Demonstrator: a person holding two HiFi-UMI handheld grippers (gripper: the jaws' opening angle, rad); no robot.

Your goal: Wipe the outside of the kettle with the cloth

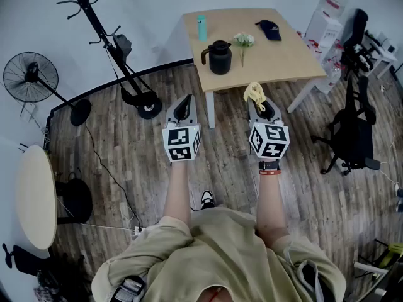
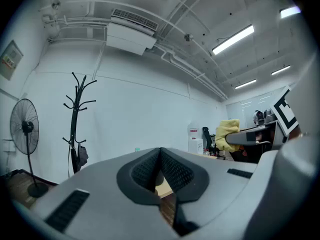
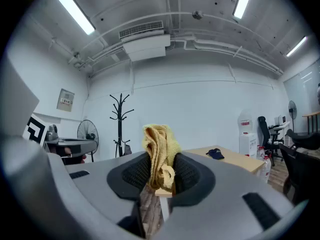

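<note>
A black kettle [image 1: 218, 56] stands upright on the wooden table [image 1: 286, 58], near its front left corner. My right gripper [image 1: 260, 104] is shut on a yellow cloth [image 1: 254, 93], held over the floor just in front of the table's edge. The cloth [image 3: 160, 154] sticks up from between the closed pads. My left gripper [image 1: 183, 107] is shut with nothing in it, over the floor left of the table leg. From the left gripper view, the pads [image 2: 172, 171] meet, and the cloth [image 2: 227, 134] shows at the right.
On the table are a teal bottle [image 1: 201, 27], a small flower bunch [image 1: 243, 41] and a dark cap [image 1: 269, 29]. A coat stand [image 1: 135, 87] and a fan [image 1: 31, 77] stand left. A black office chair [image 1: 352, 131] is right. A water dispenser [image 1: 324, 17] is behind the table.
</note>
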